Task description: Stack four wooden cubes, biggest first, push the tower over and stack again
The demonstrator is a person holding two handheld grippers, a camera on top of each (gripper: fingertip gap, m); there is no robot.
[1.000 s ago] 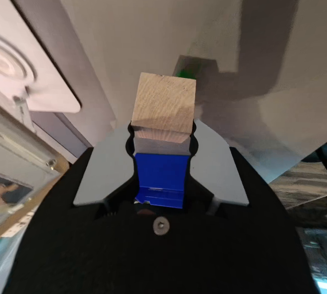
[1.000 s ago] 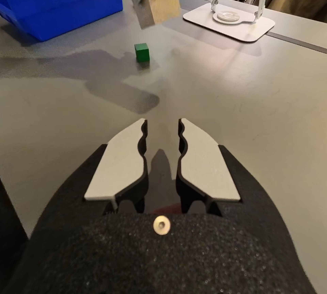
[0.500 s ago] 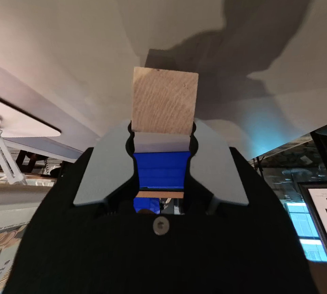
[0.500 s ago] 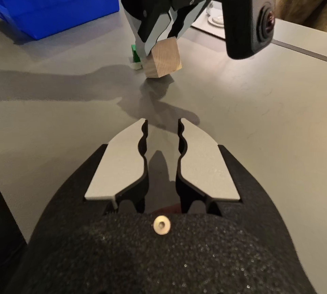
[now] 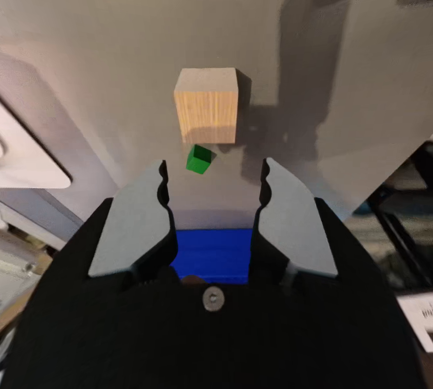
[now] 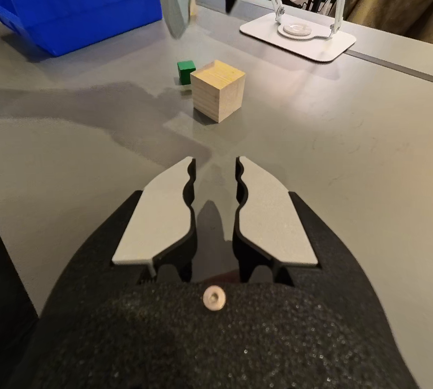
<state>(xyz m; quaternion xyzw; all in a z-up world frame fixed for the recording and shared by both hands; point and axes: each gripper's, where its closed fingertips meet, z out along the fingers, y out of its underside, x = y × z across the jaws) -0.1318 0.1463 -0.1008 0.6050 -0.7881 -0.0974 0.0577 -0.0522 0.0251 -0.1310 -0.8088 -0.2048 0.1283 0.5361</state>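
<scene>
The left tool [image 5: 214, 163] is spread wide and empty, hanging above the grey surface [image 5: 117, 26]. Directly ahead of its tips sits the large wooden cube [image 5: 206, 105], with a small green cube [image 5: 198, 163] just nearer. The right tool [image 6: 214, 162], narrowly parted and empty, hangs farther back; the wooden cube [image 6: 218, 89] lies straight ahead of it.

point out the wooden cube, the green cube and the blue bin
wooden cube [image 6: 216, 76], right wrist view, on its top face
green cube [image 6: 185, 65], right wrist view, on its top face
blue bin [image 6: 77, 12], right wrist view, on its front wall
</scene>
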